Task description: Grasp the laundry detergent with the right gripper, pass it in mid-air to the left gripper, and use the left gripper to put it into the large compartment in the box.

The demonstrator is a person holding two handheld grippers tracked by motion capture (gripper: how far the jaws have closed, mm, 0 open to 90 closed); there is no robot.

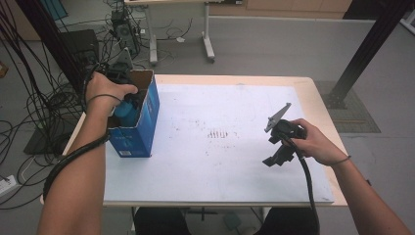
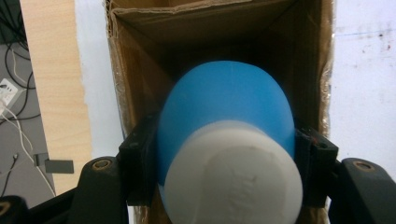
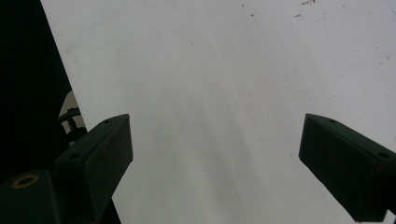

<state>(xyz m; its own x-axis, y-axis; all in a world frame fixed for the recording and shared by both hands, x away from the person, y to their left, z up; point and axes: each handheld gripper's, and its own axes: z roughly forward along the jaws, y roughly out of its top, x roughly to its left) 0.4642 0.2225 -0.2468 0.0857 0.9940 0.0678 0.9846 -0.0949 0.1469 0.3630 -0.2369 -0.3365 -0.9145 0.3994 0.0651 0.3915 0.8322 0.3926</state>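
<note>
The left gripper [image 2: 224, 158] is clamped on a blue bottle [image 2: 226, 116] with a white cap, held in the mouth of the open box [image 1: 147, 105]. Next step, likely: lower it in and release. The right gripper [image 3: 215, 154] hangs wide open and empty over the counter [image 1: 220, 161].

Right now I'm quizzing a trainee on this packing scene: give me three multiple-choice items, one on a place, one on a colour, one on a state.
1. Where is the blue box?
A. near the table's left edge
B. at the table's centre
C. on the floor

2. What colour is the bottle's cap?
A. red
B. white
C. black

3. How do the right gripper jaws stand?
A. shut on a bottle
B. shut on a cable
C. open over the white table

Key: 1 A, the high view shows it there; 2 B, white cap on the blue bottle held by the left gripper; 3 C, nothing between them.
</note>
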